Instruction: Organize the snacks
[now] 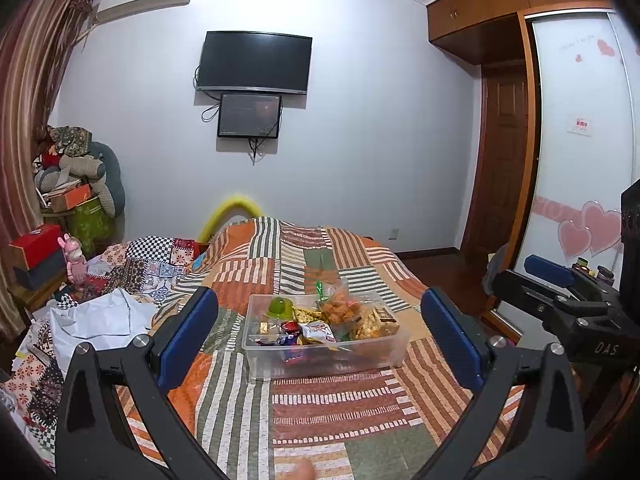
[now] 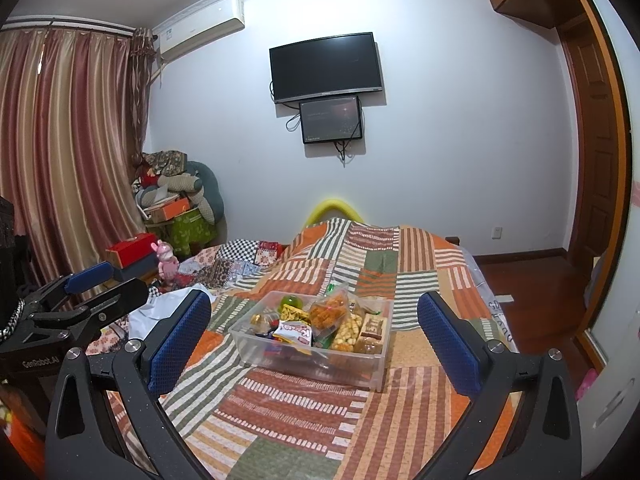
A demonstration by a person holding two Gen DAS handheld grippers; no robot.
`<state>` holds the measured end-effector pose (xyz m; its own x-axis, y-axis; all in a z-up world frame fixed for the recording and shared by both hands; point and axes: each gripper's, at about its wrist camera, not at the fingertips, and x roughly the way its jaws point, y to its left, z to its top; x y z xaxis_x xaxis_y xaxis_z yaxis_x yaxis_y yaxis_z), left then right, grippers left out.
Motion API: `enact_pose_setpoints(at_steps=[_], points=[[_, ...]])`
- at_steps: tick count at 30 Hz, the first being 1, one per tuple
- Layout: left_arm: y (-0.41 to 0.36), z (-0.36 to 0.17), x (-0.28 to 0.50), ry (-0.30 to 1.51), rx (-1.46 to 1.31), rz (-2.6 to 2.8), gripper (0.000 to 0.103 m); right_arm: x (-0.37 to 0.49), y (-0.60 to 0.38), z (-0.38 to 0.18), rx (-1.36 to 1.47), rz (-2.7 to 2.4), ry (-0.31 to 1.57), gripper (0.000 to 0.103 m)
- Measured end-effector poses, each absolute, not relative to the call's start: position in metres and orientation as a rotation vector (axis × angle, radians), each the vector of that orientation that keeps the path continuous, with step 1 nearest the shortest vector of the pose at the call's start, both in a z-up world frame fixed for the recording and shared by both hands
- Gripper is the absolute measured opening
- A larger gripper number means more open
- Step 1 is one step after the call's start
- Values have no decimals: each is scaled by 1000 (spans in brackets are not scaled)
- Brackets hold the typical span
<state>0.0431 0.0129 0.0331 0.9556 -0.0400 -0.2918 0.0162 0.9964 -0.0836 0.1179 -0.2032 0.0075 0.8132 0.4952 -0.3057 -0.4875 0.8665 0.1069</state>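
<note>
Nearest, the left gripper (image 1: 320,336) is hanging with its jaws spread wide and nothing between them; the right gripper (image 2: 314,338) is doing the same. Both are hovering above the quilt (image 1: 340,412), apart from the bin (image 1: 256,364) ahead. The clear bin is sitting mid-bed, already holding the snacks (image 2: 320,320): packets, sweets, a green jelly cup (image 1: 281,307). No loose snack is showing on the quilt, so the gathering is looking finished; any sorting inside is seemingly still pending.
</note>
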Motion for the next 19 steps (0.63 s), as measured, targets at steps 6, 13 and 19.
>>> enact_pose_setpoints(at_steps=[6,13,19], points=[[8,34,40,288,-66,-25,103,118,-203,7,25,526,331,103],[9,34,42,294,-76,-34,103,117,-203,9,30,527,330,103],[10,33,42,296,-85,-40,103,118,-203,10,33,526,330,103]])
